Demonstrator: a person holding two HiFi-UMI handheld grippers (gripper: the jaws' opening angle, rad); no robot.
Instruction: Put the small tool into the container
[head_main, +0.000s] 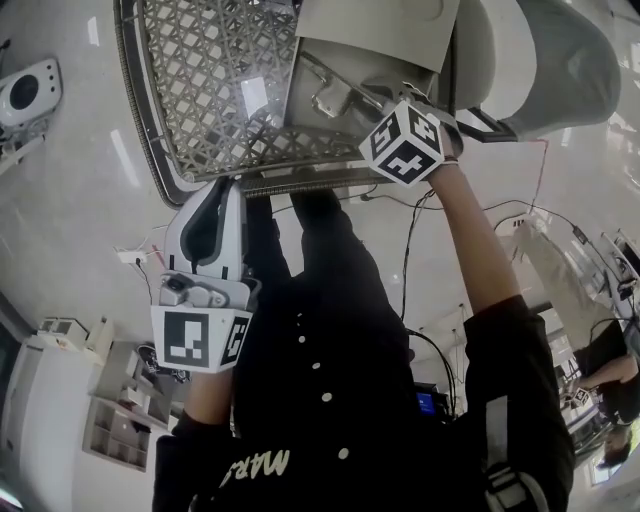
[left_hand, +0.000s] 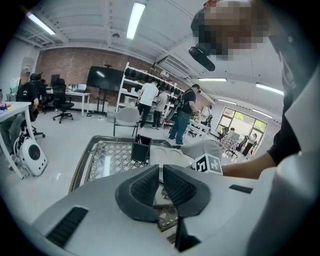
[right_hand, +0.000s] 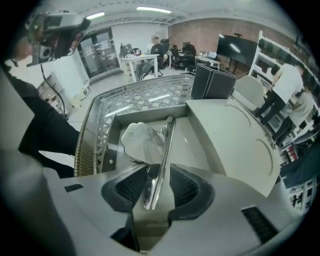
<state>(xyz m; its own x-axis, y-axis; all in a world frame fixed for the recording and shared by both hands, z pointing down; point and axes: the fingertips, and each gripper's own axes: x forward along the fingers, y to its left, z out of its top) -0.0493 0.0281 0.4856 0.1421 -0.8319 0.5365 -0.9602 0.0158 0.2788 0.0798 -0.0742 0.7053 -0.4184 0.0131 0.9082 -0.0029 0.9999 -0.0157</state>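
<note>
The small tool (right_hand: 156, 155) is a shiny metal scoop with a flat handle. It rests in the grey open container (right_hand: 200, 147) on the mesh table (right_hand: 135, 100), scoop end toward the far wall. My right gripper (right_hand: 152, 187) hangs over the container's near end; the handle runs between its pads with a gap on either side, so it is open. From the head view the right gripper (head_main: 395, 115) reaches into the container (head_main: 315, 65) and the tool (head_main: 328, 97) glints inside. My left gripper (left_hand: 161, 182) is shut and empty, held back from the table edge (head_main: 205, 200).
The container's lid (right_hand: 235, 135) lies open to the right. Two black boxes (right_hand: 212, 82) stand at the table's far end. The table's ribbed rim (head_main: 300, 183) runs just in front of my body. Cables (head_main: 410, 250) trail on the floor; several people and shelves (left_hand: 150, 85) are in the background.
</note>
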